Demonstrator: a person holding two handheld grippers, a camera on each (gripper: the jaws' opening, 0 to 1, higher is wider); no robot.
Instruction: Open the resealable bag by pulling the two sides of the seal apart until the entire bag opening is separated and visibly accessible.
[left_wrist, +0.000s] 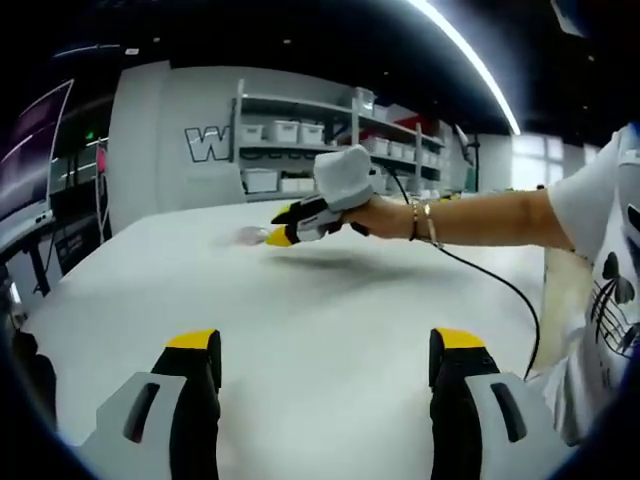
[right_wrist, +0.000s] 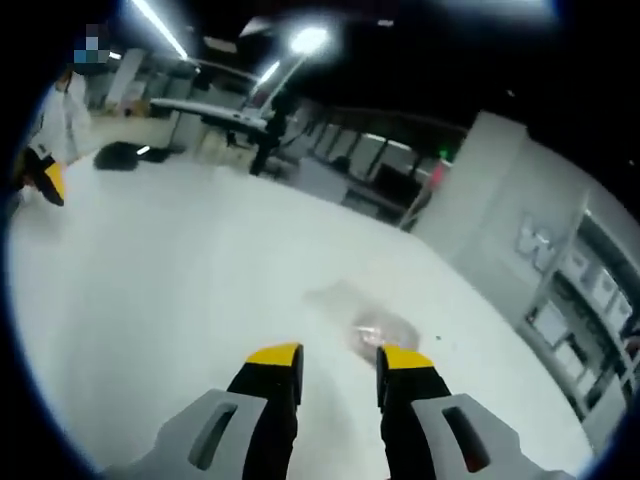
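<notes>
A small clear resealable bag lies flat on the white table, just ahead of my right gripper's fingertips. My right gripper is open, with nothing between its jaws. In the left gripper view the same bag is a faint patch far across the table, and the right gripper, held by a person's hand, hovers right beside it. My left gripper is open wide and empty above the near part of the table, far from the bag.
A cable trails from the right gripper across the table to the person in white. Shelves with white bins stand behind the table. A dark object lies at the table's far edge.
</notes>
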